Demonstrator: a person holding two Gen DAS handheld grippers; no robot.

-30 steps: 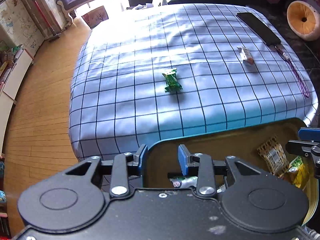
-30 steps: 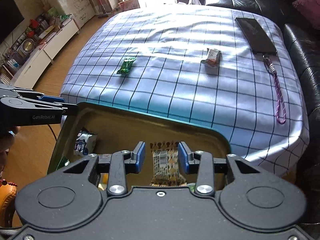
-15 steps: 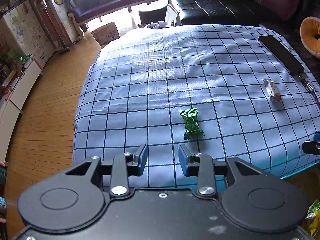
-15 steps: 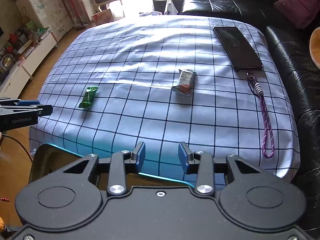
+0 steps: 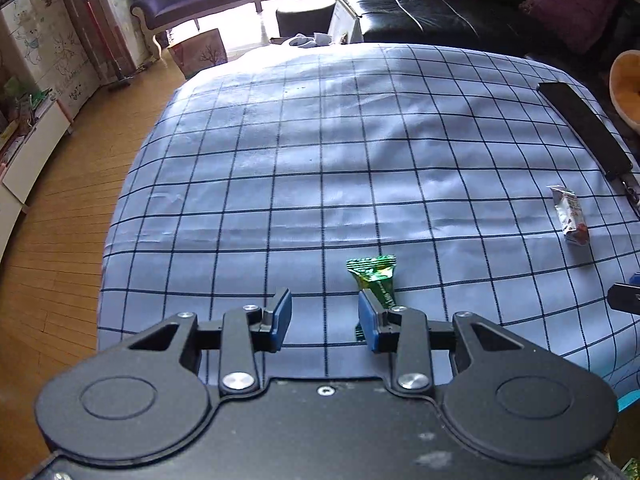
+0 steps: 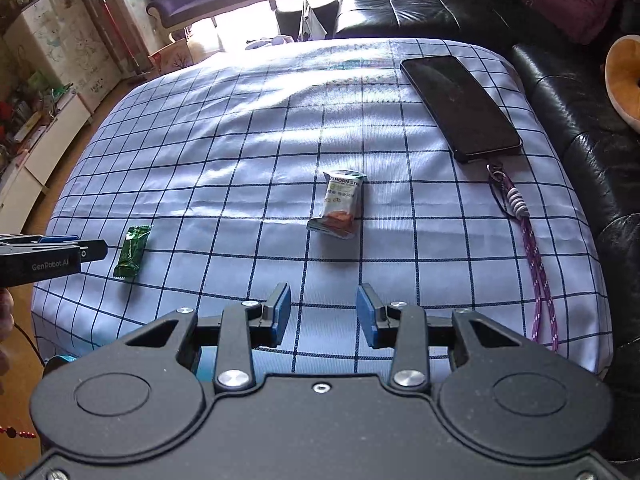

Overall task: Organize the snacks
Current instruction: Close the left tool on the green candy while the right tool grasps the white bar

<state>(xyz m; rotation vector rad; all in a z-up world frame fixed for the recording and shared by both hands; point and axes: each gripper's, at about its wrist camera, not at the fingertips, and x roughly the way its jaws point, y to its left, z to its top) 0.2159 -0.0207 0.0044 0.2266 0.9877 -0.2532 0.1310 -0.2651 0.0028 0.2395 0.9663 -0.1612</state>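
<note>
A green-wrapped candy (image 5: 374, 276) (image 6: 132, 252) lies on the checked cloth near the table's front left. My left gripper (image 5: 324, 304) hovers just left of it, its jaws opening with nothing between them; the right fingertip (image 5: 366, 312) covers the candy's near end. In the right wrist view the left gripper (image 6: 90, 250) reaches in from the left edge beside the candy. A white snack pack (image 6: 340, 204) (image 5: 570, 216) lies mid-table. My right gripper (image 6: 323, 304) stands open short of it, holding nothing, and its tip (image 5: 624, 298) shows at the left wrist view's right edge.
A black phone (image 6: 460, 108) (image 5: 580, 128) lies at the far right with a purple lanyard (image 6: 536, 256) trailing toward the front edge. The tray's teal rim (image 5: 628, 396) peeks out below the table edge. A black sofa (image 6: 580, 92) borders the right side; wooden floor lies left.
Both grippers have moved forward from over the tray onto the checked cloth. The tray and its snacks have slid out of view. The green candy and white pack are closer.
</note>
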